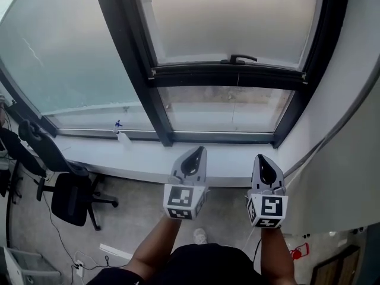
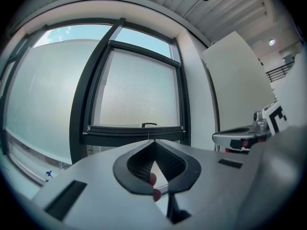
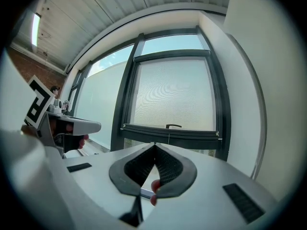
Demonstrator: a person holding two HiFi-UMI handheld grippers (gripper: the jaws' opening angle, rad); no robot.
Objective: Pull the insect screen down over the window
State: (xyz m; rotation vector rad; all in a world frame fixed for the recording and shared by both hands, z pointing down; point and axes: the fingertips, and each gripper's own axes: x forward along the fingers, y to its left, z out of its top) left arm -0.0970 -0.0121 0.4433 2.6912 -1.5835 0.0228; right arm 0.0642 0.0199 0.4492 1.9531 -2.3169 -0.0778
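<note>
The insect screen (image 1: 231,19) covers the upper part of the right window, and clear glass (image 1: 225,108) shows below it. Its dark bottom bar (image 1: 228,71) carries a small black handle (image 1: 242,58); the handle (image 2: 149,124) also shows in the left gripper view, and the handle (image 3: 173,126) in the right gripper view. A thin cord (image 3: 169,137) hangs from the bar. My left gripper (image 1: 198,151) and right gripper (image 1: 262,158) are held side by side over the sill, well short of the bar. Both are shut with nothing between the jaws, as the left gripper (image 2: 153,142) and right gripper (image 3: 154,145) show in their own views.
A white sill (image 1: 136,159) runs under the window with a small spray bottle (image 1: 120,134) on it. A black office chair (image 1: 66,192) stands on the floor at the left. A white wall (image 1: 350,117) closes in on the right. A large fixed pane (image 1: 65,58) lies to the left.
</note>
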